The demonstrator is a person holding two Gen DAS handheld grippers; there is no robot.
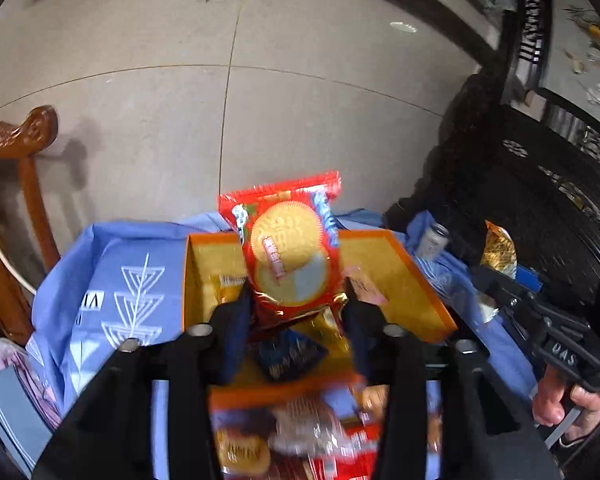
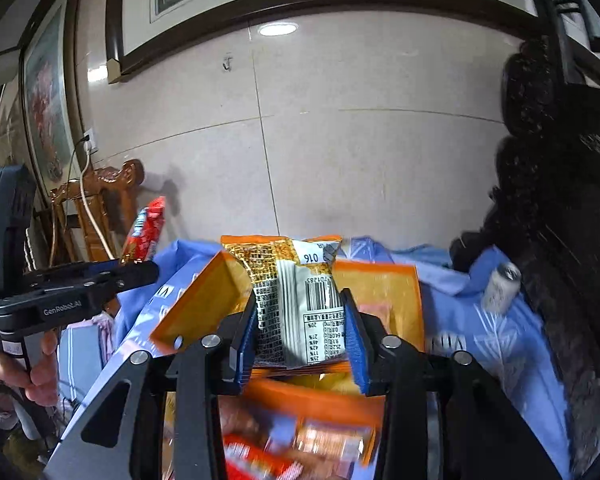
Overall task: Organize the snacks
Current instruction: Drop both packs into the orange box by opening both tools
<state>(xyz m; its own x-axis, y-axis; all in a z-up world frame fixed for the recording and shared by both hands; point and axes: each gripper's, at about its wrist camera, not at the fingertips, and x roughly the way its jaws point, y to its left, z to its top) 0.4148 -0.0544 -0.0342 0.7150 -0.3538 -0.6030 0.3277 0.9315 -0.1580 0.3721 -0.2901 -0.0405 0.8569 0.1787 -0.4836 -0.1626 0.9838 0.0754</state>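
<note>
Left gripper (image 1: 296, 308) jaws wide; red biscuit packet (image 1: 290, 248) sits loose between them, over the orange box (image 1: 412, 280). Right gripper (image 2: 300, 340) clamps the orange-white snack bag (image 2: 300, 300) above the same box.

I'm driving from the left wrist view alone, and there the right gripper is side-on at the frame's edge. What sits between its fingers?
Observer: An orange-and-white snack packet stands upright between the blue pads of the right gripper, with its barcode side towards the camera. I cannot tell whether the pads press on it.
Operator: What is under it?
Observer: In the right wrist view the open orange box lies directly behind and beneath that packet.
Operator: Anything on the wall past my left edge?
Observer: A wall socket, with a white cable running from it down behind the carved wooden chair.
</note>
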